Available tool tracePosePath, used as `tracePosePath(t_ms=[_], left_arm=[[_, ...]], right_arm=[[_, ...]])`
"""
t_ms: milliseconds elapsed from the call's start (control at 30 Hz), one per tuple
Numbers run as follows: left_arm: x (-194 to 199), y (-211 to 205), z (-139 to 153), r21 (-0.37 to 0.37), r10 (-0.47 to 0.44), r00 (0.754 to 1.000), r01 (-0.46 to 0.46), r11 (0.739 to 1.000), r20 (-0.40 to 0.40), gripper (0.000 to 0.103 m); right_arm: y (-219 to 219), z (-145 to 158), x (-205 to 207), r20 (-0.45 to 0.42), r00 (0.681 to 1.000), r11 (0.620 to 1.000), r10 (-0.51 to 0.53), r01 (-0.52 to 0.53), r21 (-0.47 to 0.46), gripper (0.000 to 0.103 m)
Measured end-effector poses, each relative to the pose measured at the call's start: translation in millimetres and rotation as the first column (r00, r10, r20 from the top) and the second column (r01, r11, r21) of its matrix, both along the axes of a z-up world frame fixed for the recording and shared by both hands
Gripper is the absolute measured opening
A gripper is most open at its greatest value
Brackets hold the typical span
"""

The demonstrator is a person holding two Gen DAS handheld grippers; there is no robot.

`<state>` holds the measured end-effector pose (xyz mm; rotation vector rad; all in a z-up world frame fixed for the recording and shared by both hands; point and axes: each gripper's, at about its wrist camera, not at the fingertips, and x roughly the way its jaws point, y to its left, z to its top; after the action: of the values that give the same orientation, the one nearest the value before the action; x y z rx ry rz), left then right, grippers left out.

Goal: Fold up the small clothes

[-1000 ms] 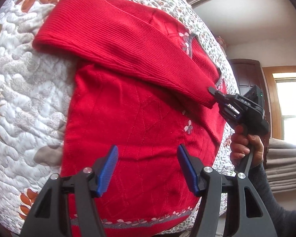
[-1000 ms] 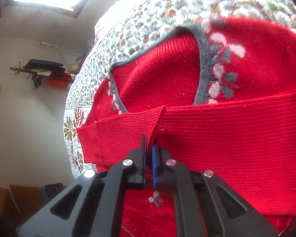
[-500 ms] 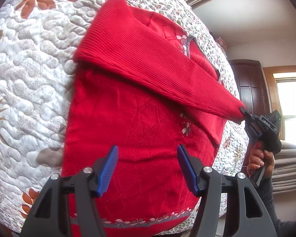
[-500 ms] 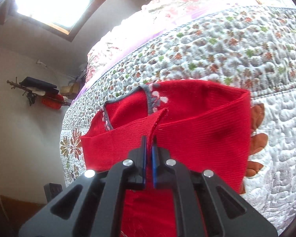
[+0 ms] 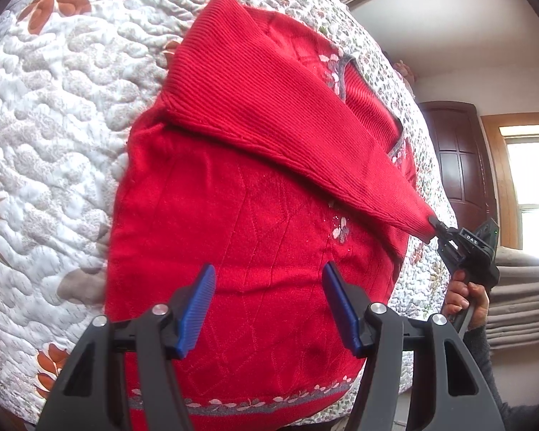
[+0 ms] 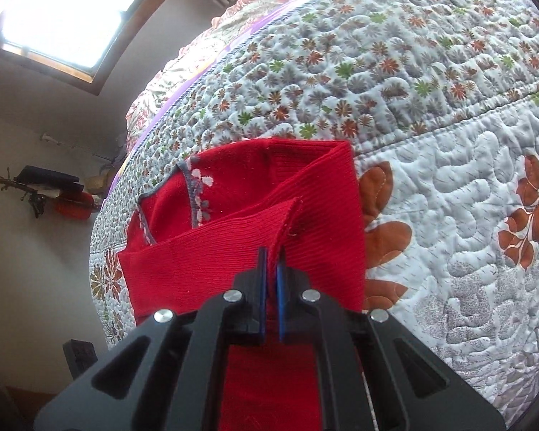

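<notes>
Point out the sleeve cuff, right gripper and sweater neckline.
sleeve cuff [image 5: 418, 224], left wrist view, pinched tip.
right gripper [image 6: 270, 264], right wrist view, between fingertips.
sweater neckline [image 6: 193, 194], right wrist view, grey trim.

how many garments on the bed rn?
1: a red sweater spread flat on the quilt, one sleeve pulled across it by the right gripper. The left gripper is open. More could lie outside both views.
</notes>
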<state>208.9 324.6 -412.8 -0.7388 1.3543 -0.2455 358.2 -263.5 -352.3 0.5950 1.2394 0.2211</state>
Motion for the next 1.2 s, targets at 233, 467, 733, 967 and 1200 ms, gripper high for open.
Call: tracePosePath(t_ms=[233,467,733,967,1200], left_arm=[[3,-1,-4,0.000,-0.003,1.000,0.003,1.000,-0.005,0.061],[4,-2,-9,0.003,-0.004,1.000,0.004,1.000,-0.020,0.061],[20,-3,0,-0.024,-0.002,1.000,0.003,1.000,0.029,0.062],[64,-4,-3,-0.048,-0.007,0.997,0.011,0.999,0.078,0.064],[104,11,-30,-0.024,-0.010,0.999,0.011,1.000,0.048,0.071]], right_arm=[[-21,-14,-2,-0.032,0.999,1.000,-0.016,0.016,-0.023,0.003],[-19,-33,1,-0.073,0.997,0.999,-0.005,0.002,-0.052,0.005],[-45,-14,-8,-0.037,0.991,0.991,-0.129,0.127,-0.038,0.016],[-13,-26,-10,-0.079,0.996,0.998,-0.050,0.054,0.039,0.015],[-17,-48,-21,-0.123,0.990,0.998,-0.064,0.066,0.012,0.009]])
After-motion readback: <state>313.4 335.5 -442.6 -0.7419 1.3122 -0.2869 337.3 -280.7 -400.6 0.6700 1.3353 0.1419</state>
